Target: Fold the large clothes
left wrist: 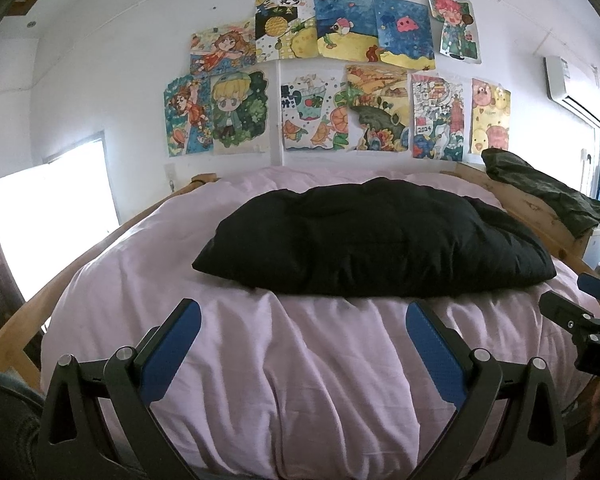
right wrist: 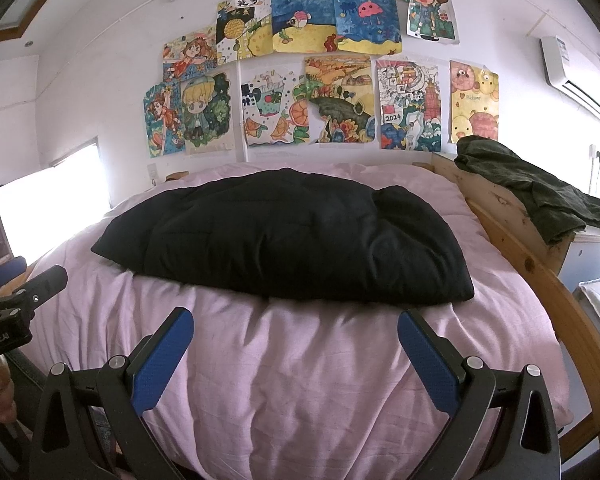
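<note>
A black quilted garment (left wrist: 372,240) (right wrist: 284,236) lies folded into a puffy rectangle on the pink bed cover (left wrist: 300,360) (right wrist: 292,372). My left gripper (left wrist: 302,314) hovers open over the cover, a short way in front of the garment's near edge, with nothing between its blue pads (left wrist: 172,348). My right gripper (right wrist: 296,320) is open too, at the same distance from the garment, and its pads (right wrist: 428,360) are empty. Each gripper shows at the edge of the other's view: the right one (left wrist: 580,320) and the left one (right wrist: 20,296).
A wooden bed frame (right wrist: 556,292) rims the mattress. A dark green garment (right wrist: 532,188) (left wrist: 548,192) is draped over the frame's right corner. Drawings (left wrist: 340,80) cover the wall behind. A bright window (left wrist: 52,216) is at left, an air conditioner (right wrist: 576,76) at upper right.
</note>
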